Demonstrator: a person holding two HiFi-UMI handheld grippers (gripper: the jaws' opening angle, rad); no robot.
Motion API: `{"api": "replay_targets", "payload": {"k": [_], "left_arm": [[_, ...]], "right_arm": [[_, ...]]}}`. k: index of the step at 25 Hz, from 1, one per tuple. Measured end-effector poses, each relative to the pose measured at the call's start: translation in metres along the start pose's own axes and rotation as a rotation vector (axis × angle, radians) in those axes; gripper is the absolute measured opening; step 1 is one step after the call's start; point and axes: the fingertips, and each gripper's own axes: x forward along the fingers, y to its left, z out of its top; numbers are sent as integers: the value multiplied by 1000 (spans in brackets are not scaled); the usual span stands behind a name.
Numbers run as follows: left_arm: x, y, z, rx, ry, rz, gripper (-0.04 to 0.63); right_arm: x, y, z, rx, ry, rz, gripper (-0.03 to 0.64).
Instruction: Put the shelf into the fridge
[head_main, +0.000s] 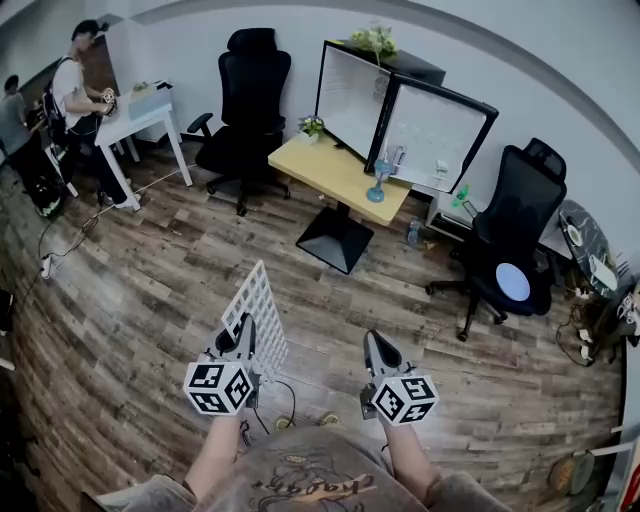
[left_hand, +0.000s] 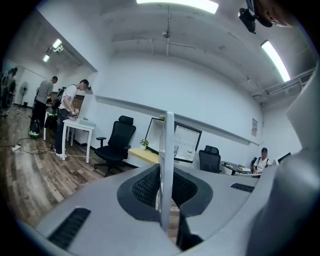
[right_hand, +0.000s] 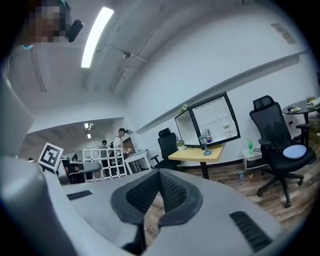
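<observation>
The left gripper (left_hand: 165, 200) is clamped on one edge of a white wire-grid shelf (left_hand: 168, 150), whose thin edge rises straight up between its ribbed pads. In the head view the shelf stands upright and reaches forward of that gripper, above the wooden floor (head_main: 120, 330). The right gripper (right_hand: 159, 192), beside the left and apart from the shelf, has its jaws pressed together on nothing. Farther ahead of both grippers are a yellow desk (head_main: 335, 170), a black office chair (head_main: 245, 110) and two whiteboards (head_main: 430, 135). No fridge shows in any view.

This looks like the carrying stage, with the fridge yet to be reached. A grip on one edge of a broad grid probably lets it swing, so a firm clamp and slow turns seem wise. The free right gripper could steady the far edge. Carrying the shelf edge-on should help it clear the furniture, and it likely needs levelling before it slides into the fridge.
</observation>
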Motion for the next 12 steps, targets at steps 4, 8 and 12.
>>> {"api": "replay_targets", "payload": {"k": [4,8,12], "left_arm": [[5,9,-4,13,10,-20,48],[14,22,-7,14,17,-42,48],[32,33,-5,28,28,-47,48]], "right_arm": [[8,3,-11,-19,12,-23,-5],[20,1,-17,-20,6,-59,-5],[37,-3,-11,-21,-7,-78,-5]]}}
